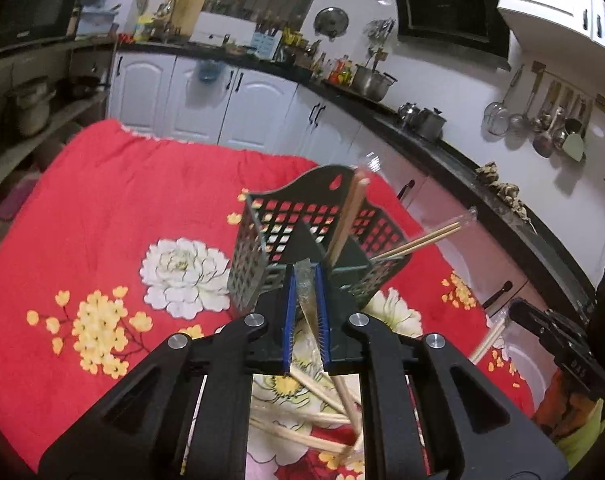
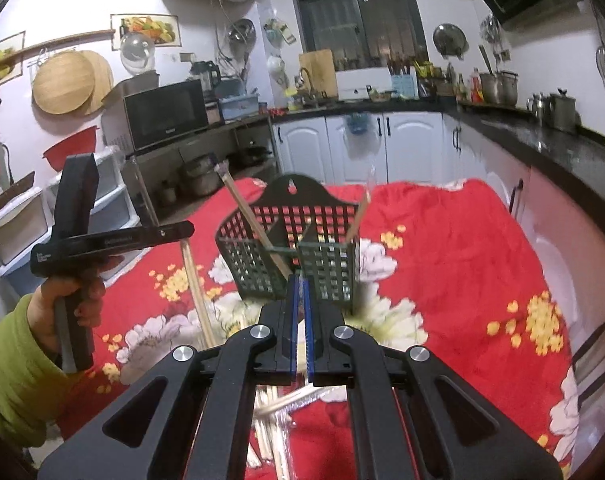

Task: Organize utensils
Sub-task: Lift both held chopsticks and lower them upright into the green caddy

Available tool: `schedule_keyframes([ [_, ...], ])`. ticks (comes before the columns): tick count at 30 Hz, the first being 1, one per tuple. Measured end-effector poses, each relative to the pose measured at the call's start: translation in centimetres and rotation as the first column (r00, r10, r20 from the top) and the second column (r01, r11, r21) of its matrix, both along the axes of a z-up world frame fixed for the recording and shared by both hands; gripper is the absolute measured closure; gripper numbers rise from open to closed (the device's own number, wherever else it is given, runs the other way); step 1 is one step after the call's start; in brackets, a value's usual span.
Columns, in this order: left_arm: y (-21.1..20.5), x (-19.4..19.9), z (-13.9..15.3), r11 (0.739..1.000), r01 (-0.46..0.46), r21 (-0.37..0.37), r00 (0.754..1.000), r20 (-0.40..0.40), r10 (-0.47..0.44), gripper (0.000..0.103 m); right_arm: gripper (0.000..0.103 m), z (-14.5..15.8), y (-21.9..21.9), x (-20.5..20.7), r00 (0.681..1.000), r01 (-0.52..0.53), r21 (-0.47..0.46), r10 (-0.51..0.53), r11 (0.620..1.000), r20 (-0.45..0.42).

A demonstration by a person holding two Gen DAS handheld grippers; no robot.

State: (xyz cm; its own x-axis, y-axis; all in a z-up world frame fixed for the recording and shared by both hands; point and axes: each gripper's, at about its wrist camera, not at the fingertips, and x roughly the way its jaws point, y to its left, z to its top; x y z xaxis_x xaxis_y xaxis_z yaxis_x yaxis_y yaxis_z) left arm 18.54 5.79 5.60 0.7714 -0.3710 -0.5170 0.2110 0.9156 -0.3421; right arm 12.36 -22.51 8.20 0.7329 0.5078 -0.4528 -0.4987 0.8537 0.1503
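Observation:
A dark green lattice utensil holder stands on the red flowered cloth, with wrapped wooden chopsticks leaning in its compartments. It also shows in the right wrist view. My left gripper is shut on a clear-wrapped pair of chopsticks, just in front of the holder. My right gripper is shut on a wrapped chopstick pair, close to the holder's front. A loose pile of wrapped chopsticks lies on the cloth under the left gripper.
The red cloth covers the table. The left hand-held gripper, held by a green-sleeved arm, is at the left of the right wrist view. White cabinets and a black counter with pots surround the table.

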Motion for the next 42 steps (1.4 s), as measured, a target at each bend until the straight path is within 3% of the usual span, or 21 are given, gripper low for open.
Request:
schedule_keyframes([
  [21,-3.2,-2.1,5.7,0.998,0.056,0.042,0.99,0.128,-0.061,0.1,0.1,5.3,0.6,-0.9,0.99,-0.02,-0.027,0.023,0.999,0.14],
  [42,-5.2,-0.8,13.8,0.998,0.045,0.035,0.944,0.325,-0.054,0.1,0.1,10.9,2.0,0.4,0.966,-0.038,-0.012,0.04,0.999,0.255],
])
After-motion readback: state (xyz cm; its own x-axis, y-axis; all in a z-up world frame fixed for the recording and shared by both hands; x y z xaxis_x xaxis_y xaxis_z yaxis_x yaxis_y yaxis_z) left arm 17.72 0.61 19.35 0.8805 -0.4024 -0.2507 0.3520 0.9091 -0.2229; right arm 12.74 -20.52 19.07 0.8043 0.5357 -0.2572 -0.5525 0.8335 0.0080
